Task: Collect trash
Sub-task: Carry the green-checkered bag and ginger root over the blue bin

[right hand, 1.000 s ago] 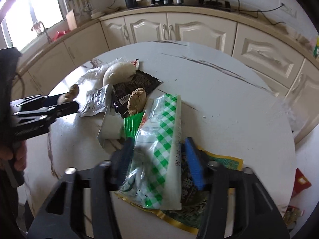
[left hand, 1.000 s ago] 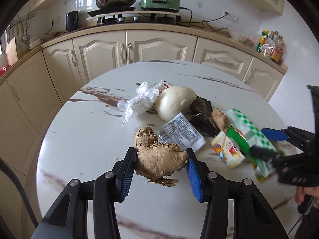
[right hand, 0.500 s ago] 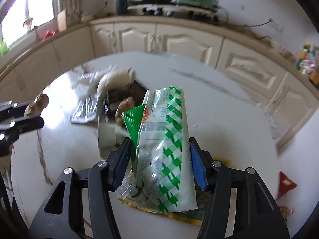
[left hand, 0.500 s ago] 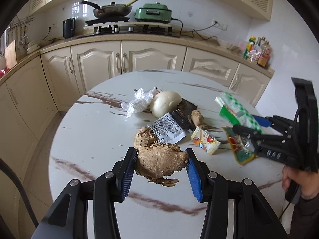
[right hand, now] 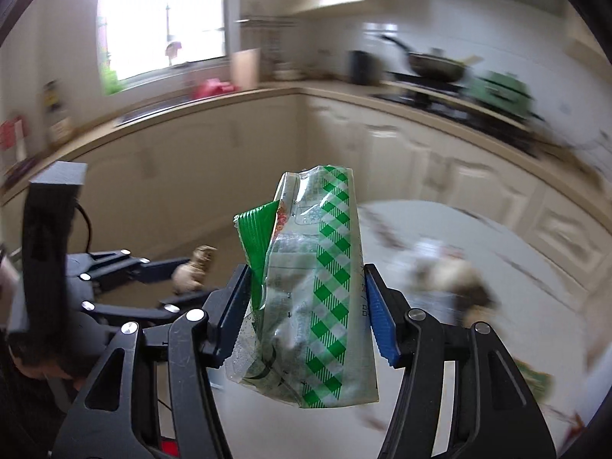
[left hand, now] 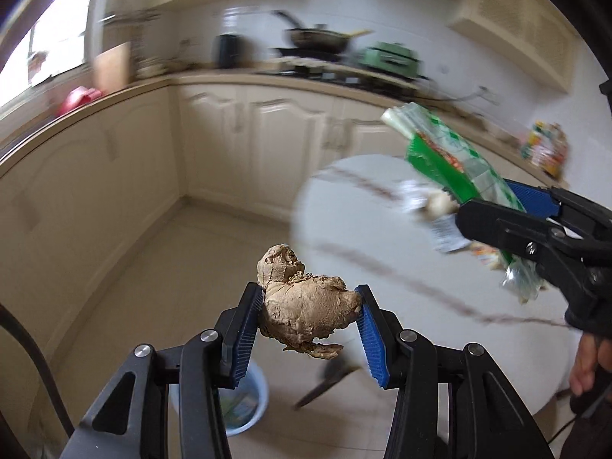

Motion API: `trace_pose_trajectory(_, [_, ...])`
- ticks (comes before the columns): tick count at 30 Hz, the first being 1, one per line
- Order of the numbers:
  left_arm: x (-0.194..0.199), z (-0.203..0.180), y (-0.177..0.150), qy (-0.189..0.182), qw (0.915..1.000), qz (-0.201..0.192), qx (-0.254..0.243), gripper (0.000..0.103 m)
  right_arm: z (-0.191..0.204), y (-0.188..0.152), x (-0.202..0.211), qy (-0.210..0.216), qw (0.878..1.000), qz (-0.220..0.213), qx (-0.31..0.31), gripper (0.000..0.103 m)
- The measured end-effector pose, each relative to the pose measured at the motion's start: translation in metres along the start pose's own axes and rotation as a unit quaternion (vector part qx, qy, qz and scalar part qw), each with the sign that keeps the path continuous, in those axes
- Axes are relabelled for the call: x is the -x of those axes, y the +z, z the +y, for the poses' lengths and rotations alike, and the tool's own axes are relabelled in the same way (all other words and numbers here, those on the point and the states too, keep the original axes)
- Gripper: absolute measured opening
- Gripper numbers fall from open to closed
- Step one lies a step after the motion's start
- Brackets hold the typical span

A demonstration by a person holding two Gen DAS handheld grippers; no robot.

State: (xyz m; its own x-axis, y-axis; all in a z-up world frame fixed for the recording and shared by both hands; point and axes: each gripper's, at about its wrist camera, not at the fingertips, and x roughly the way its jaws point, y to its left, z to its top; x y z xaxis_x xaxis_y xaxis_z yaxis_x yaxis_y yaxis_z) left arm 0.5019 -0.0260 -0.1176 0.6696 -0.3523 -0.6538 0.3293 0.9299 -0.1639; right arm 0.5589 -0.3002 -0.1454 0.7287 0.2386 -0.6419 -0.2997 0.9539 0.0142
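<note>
While both tongs gripped trash, the pale blue plastic bucket (left hand: 239,401) sat below the left tongs (left hand: 309,319), which pinched the knobbly brown ginger root (left hand: 306,311); the right tongs (right hand: 306,313) clamped the green-checked plastic wrapper (right hand: 317,290) farther away.

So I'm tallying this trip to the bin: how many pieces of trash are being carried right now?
2. The ginger is clamped in the left claw, above the floor near the bin. The green checked wrapper is in the right claw. More trash stays on the table, blurred.

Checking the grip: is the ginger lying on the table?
No, the ginger root is pinched between the left gripper jaws, above the floor.
</note>
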Motion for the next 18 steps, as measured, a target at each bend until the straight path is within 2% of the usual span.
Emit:
trace_pose_trajectory(3, [0.012,0.052,-0.032,0.045,0.9984,0.011,0.033,0.045,0.063,0.002,-0.041,0.045,0.999,0.016,0.018,0.056])
trace_pose_trajectory(5, [0.014,0.085,-0.057,0.067,0.9956,0.028,0.059,0.045,0.097,-0.003,-0.065,0.057,0.998,0.027,0.032,0.056])
trace_pose_trajectory(10, [0.0,0.136,-0.111,0.089,0.9871,0.071,0.112,0.045,0.162,-0.035,-0.139,0.079,0.992,0.088,0.048,0.056])
trace_pose_trajectory(13, [-0.022,0.161,-0.139,0.102,0.9798,0.108,0.134,0.045,0.182,-0.061,-0.185,0.077,0.987,0.13,0.05,0.056])
trace_pose_trajectory(18, [-0.066,0.187,-0.179,0.09,0.9676,0.173,0.161,0.045,0.191,-0.104,-0.254,0.075,0.976,0.201,0.034,0.056])
